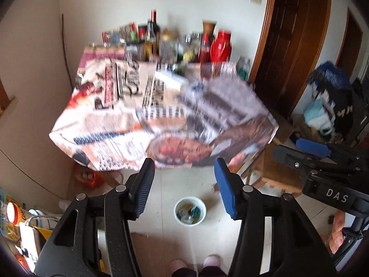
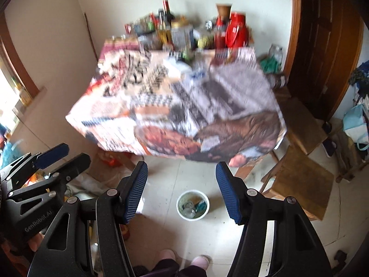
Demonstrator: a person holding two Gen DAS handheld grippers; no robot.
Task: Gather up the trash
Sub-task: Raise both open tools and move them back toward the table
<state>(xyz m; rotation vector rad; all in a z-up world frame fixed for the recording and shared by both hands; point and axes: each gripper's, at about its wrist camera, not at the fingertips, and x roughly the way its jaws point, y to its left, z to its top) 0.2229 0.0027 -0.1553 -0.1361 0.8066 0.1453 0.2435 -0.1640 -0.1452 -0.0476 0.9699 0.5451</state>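
Note:
A small white bin (image 1: 190, 210) stands on the tiled floor below the table's near edge, with several bits of trash in it; it also shows in the right wrist view (image 2: 192, 204). My left gripper (image 1: 184, 189) is open and empty, held above the floor with the bin between its fingers in view. My right gripper (image 2: 182, 189) is open and empty, beside the left one. The table (image 1: 161, 106) is covered with printed newspaper; the view is blurred, so loose trash on it is hard to make out.
Bottles, jars and a red jug (image 1: 220, 46) crowd the table's far edge. Wooden stools (image 2: 299, 180) stand at the table's right. A dark wooden door (image 1: 297, 34) is at right. Bags and clutter (image 1: 23, 226) lie at the left floor. My feet (image 2: 182, 258) show below.

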